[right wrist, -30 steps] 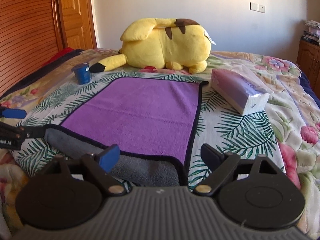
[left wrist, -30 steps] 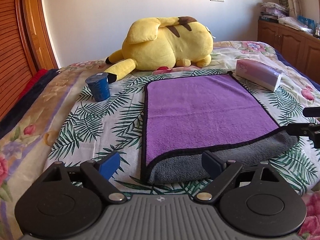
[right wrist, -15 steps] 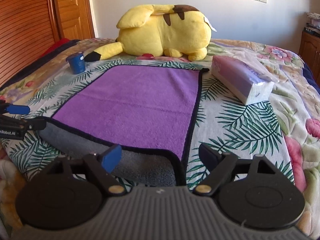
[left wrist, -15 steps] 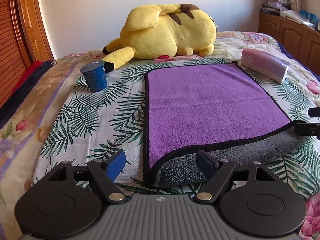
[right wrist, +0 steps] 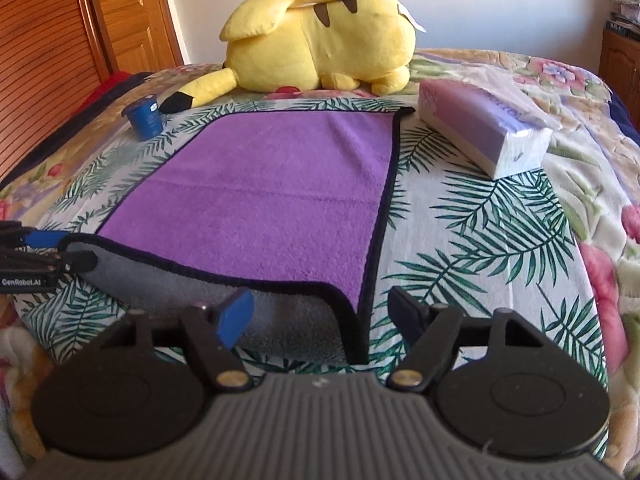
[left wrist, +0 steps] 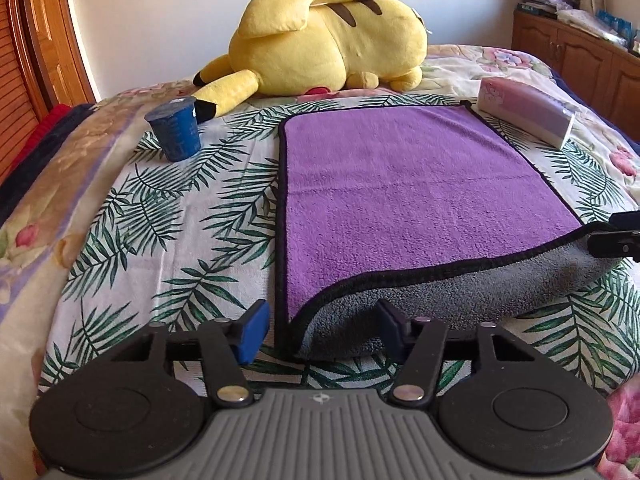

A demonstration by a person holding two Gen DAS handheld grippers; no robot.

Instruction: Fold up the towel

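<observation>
A purple towel [left wrist: 404, 188] with black trim and a grey underside lies flat on the bed; it also shows in the right wrist view [right wrist: 276, 196]. Its near edge is curled over, showing grey. My left gripper [left wrist: 320, 328] is open, its fingers on either side of the towel's near left corner. My right gripper [right wrist: 320, 312] is open, its fingers on either side of the near right corner. Each gripper shows at the edge of the other's view.
A big yellow plush toy [left wrist: 328, 40] lies behind the towel. A blue cup [left wrist: 174, 128] stands to the towel's left. A tissue pack [left wrist: 528, 110] lies to its right. A wooden wardrobe [right wrist: 52, 36] is at left, cabinets [left wrist: 580, 56] at right.
Both grippers have moved forward and down toward the towel's near corners. Both stay open. The towel has not moved.
</observation>
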